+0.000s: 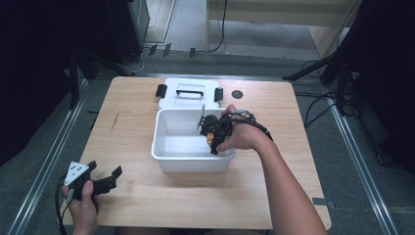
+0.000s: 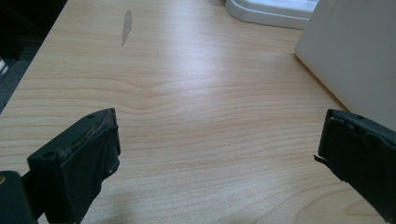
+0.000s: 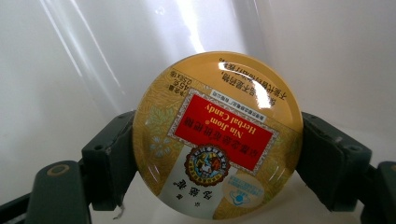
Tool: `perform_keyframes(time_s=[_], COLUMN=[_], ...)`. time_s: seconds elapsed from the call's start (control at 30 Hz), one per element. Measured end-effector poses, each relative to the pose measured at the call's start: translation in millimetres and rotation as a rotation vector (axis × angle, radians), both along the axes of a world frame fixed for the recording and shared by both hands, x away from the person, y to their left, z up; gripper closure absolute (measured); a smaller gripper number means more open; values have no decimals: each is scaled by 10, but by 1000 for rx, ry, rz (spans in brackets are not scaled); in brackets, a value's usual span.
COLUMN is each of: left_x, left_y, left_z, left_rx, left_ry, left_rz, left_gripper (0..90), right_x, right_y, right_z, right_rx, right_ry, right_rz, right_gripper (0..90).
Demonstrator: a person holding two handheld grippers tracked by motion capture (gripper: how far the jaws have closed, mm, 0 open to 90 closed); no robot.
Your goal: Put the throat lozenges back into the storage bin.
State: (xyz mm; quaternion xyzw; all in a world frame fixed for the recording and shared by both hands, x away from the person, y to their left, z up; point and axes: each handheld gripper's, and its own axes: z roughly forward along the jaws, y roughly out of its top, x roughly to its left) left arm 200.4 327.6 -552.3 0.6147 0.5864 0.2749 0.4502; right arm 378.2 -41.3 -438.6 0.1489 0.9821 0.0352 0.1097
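The right gripper hides most of the round candy tin in the high view; its jaws clamp the tin between them, inside the white bin. The left gripper hovers with jaws spread wide over bare worktop.

1. I see a light wooden table standing on grey carpet.
2. Black stand legs and cables flank it.
3. Pale wooden furniture stands beyond, with dark surroundings either side.
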Motion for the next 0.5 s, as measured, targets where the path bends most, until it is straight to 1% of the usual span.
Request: perform_keyframes(time_s=[0.07, 0.13, 0.2, 0.23, 0.27, 0.37, 0.5], left_x=[0, 0, 1, 1, 2, 2, 1], left_y=[2, 2, 4, 4, 3, 3, 4], left_z=[0, 0, 0, 0, 0, 0, 0], left_rx=[-2, -2, -3, -3, -3, -3, -3], left_ry=[1, 1, 2, 2, 2, 3, 2], left_rz=[0, 0, 1, 1, 1, 0, 1], left_gripper=[0, 0, 0, 0, 0, 0, 0], right_x=[19, 21, 21, 21, 13, 10, -3], right_y=[22, 31, 62, 62, 81, 90, 99], right_z=[-51, -66, -107, -107, -132, -151, -159], right_rx=[-19, -27, -56, -56, -75, -84, -88], right_ry=[-8, -14, -28, -28, -33, -34, -27], right_rz=[5, 8, 25, 25, 38, 44, 34], right_gripper=[209, 209, 209, 209, 209, 208, 203])
